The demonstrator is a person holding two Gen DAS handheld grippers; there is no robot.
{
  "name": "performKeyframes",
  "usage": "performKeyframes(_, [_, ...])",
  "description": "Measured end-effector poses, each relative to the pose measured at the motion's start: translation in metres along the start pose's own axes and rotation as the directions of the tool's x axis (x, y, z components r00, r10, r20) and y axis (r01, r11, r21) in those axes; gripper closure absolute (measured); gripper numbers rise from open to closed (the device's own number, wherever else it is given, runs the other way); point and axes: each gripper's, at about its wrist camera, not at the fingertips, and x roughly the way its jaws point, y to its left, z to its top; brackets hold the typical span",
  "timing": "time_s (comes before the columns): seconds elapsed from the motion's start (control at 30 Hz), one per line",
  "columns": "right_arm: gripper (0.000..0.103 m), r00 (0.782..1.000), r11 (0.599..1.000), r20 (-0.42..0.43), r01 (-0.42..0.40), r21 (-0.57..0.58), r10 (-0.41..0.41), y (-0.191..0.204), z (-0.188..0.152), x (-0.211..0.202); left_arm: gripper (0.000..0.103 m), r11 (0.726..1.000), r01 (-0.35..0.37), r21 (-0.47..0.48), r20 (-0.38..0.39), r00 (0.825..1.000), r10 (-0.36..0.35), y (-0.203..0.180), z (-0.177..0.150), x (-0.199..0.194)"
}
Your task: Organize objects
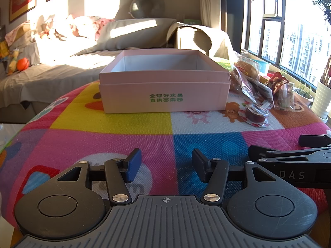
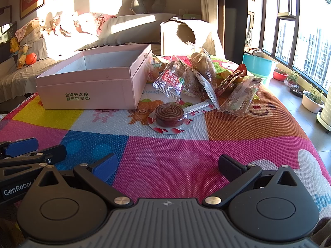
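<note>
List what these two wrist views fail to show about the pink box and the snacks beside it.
- Pink cardboard box: its floor is hidden in the left wrist view by the near wall; in the right wrist view only the far inner walls show.
- Pile of clear-wrapped snack packets: they overlap, so the count is unclear; those behind are hidden.
- Small print on the packets: too small in both views.
- Round red spiral lollipop: its stick end is tucked under a packet.

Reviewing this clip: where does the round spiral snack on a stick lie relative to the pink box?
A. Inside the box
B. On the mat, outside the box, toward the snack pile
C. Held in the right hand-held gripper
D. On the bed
B: the spiral snack lies flat on the colourful mat, apart from the pink box and just in front of the snack pile; both grippers hold nothing.
</note>
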Motion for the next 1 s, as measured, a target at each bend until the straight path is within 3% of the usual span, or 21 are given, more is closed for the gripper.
performKeyframes(1.0, [0.000, 1.000, 1.000, 0.001, 0.004, -0.003, -0.004, 0.0010, -0.0006, -0.0013, 0.044, 1.000, 0.002, -0.002, 0.000, 1.000, -0.002, 0.0014, 0.0000, 0.0000])
